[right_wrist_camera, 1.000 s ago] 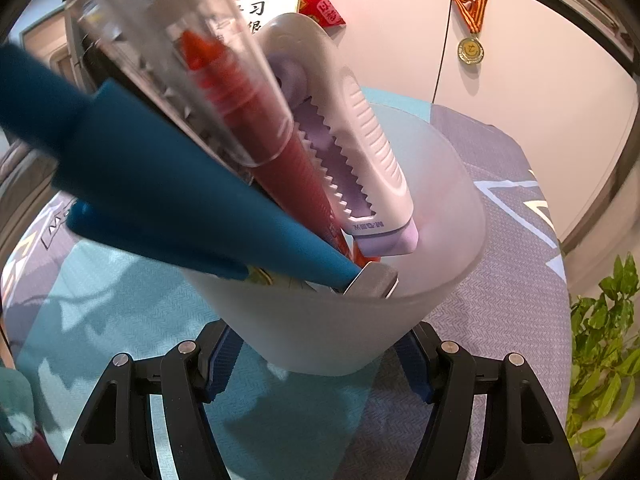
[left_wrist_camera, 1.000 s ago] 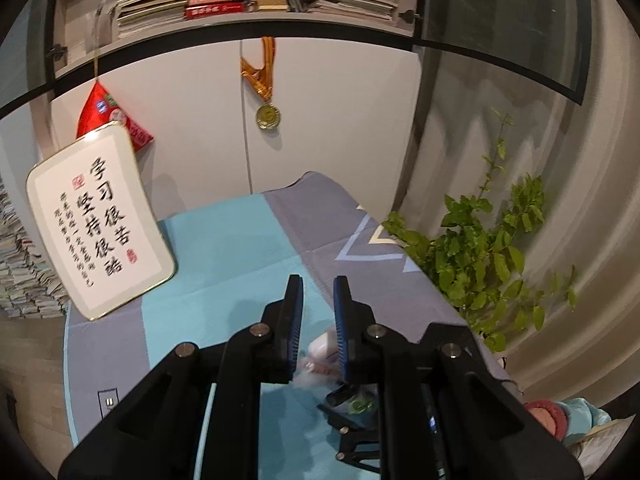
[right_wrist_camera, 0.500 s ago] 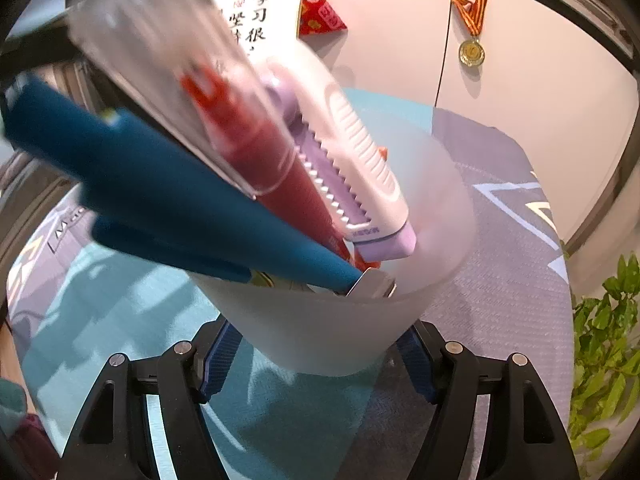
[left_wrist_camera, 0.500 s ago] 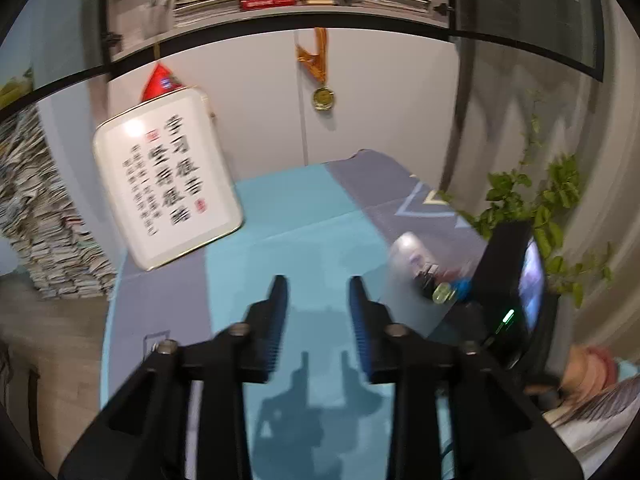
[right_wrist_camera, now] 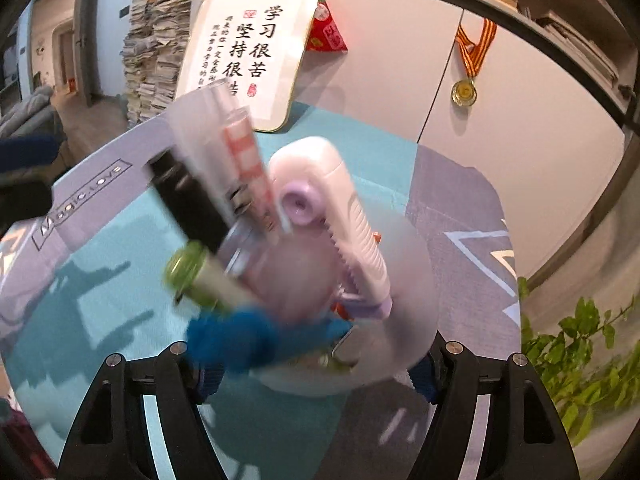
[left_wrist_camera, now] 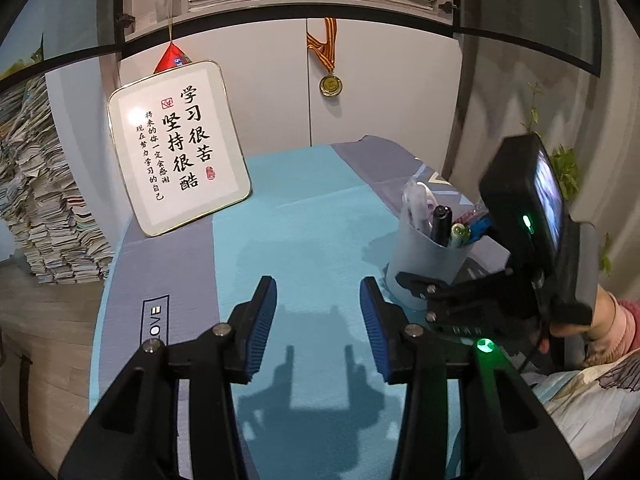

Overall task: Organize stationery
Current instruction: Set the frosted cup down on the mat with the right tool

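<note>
— Behind the mat point(left_wrist_camera: 312, 240), what stands about?
— A framed calligraphy board point(left_wrist_camera: 180, 148) leaning on the cabinet, a medal point(left_wrist_camera: 330, 85) hanging, a plant point(right_wrist_camera: 580, 360) at the right.
— And the cup point(left_wrist_camera: 424, 256)?
— Frosted, at the mat's right side, holding pens, a correction-tape dispenser point(right_wrist_camera: 344, 216) and blue-handled scissors point(right_wrist_camera: 248, 340). The right gripper point(right_wrist_camera: 316, 376) clamps its base.
— The left gripper point(left_wrist_camera: 318, 320)?
— Empty, jaws opening over bare mat.

Both grippers tilt downward, left one free, right one gripping.
The left gripper point(left_wrist_camera: 318, 312) is opening, its blue pads point(left_wrist_camera: 262, 320) apart with nothing between them. The right gripper point(right_wrist_camera: 316, 364) clamps the cup point(right_wrist_camera: 400, 360) from both sides; a hand point(left_wrist_camera: 600, 316) holds it.
</note>
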Demonstrator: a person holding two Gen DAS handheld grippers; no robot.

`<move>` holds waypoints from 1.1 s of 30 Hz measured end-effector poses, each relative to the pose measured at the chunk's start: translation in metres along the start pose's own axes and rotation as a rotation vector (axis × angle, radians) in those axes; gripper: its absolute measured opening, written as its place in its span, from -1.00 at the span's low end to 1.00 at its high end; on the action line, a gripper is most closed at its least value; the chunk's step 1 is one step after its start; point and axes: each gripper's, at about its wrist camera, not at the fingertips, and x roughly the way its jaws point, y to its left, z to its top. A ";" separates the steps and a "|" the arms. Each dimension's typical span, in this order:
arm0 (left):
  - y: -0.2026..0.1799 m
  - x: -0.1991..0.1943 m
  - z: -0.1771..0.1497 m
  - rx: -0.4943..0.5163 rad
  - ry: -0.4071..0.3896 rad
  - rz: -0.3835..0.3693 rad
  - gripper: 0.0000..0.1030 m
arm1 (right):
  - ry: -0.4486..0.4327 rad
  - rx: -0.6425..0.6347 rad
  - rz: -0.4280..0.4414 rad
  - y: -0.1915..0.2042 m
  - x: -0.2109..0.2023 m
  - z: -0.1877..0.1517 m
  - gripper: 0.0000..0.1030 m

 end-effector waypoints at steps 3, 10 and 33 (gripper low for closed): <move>0.001 0.002 -0.004 0.016 -0.002 0.000 -0.17 | 0.013 0.041 0.008 -0.004 0.000 0.002 0.39; 0.024 0.012 -0.013 -0.029 0.016 -0.015 -0.17 | 0.009 0.113 -0.018 0.011 -0.003 0.015 0.36; 0.070 0.006 -0.021 -0.113 -0.017 0.059 0.36 | -0.015 0.193 -0.096 0.051 0.024 0.070 0.59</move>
